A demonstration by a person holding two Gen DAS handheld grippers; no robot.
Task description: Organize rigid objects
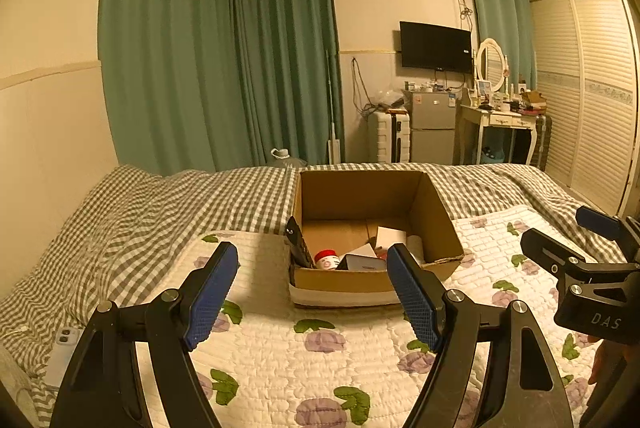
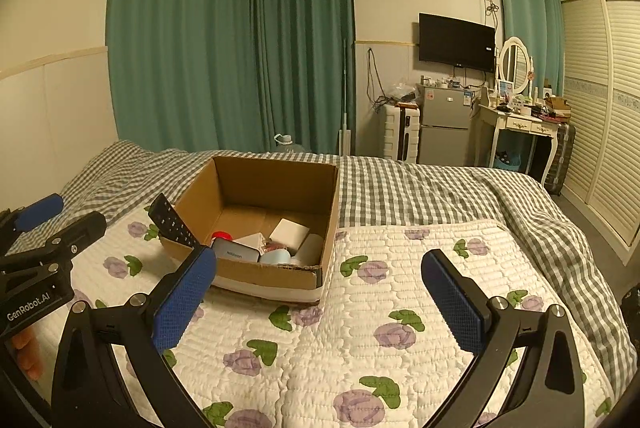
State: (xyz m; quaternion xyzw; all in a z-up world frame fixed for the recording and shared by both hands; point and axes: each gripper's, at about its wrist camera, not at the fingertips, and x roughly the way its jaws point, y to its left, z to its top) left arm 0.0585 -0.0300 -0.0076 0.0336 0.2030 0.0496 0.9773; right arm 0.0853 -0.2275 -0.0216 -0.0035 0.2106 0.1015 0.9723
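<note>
An open cardboard box sits on the flowered quilt. It holds a black remote leaning on its left wall, a red-capped jar, a dark power bank, white boxes and a pale cup. My left gripper is open and empty, just short of the box. My right gripper is open and empty, to the right of the box; it also shows in the left wrist view.
The flowered quilt lies over a checked bedspread. A white phone lies at the bed's left edge. A fridge, dressing table and wardrobe stand beyond the bed.
</note>
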